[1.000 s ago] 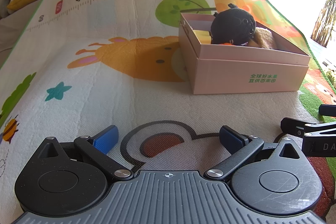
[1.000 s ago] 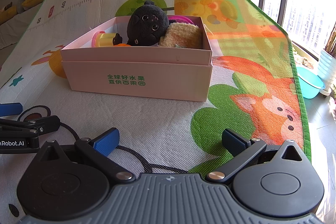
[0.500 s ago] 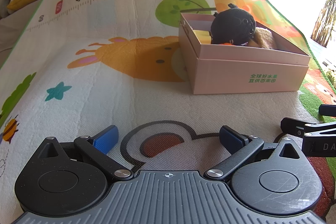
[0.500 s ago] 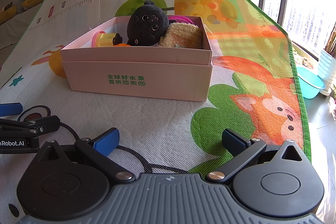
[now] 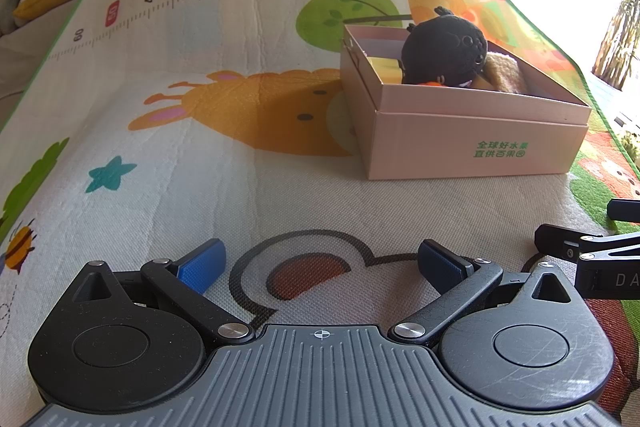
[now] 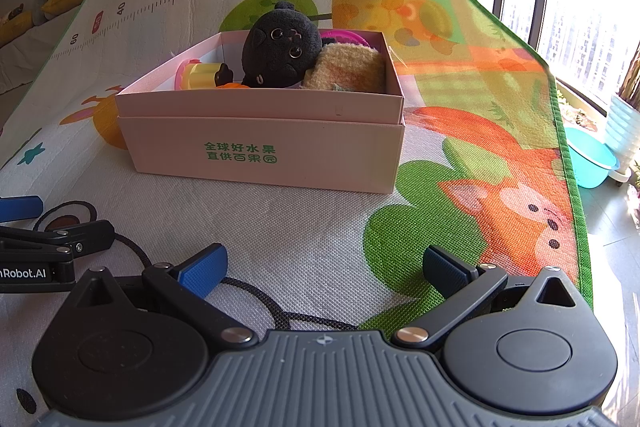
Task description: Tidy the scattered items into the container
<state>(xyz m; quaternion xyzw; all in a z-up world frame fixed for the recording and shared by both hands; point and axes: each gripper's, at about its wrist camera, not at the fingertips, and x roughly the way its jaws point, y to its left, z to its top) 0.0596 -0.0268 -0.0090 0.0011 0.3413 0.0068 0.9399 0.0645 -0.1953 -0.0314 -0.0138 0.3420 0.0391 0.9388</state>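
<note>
Sunlit play mat (image 6: 320, 227) holds a pink box (image 6: 260, 143) at twelve o'clock, toys packed inside. Left gripper (image 5: 320, 267) and right gripper (image 6: 322, 267) rest low, jaws wide and empty, likely because nothing loose remains.

left wrist: low over mat (image 5: 200, 147), facing box (image 5: 472, 143) | right wrist: same, nearer | shared: box

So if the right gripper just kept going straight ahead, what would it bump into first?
Probably the pink box: the right gripper is open and empty, with only bare play mat between them.
</note>
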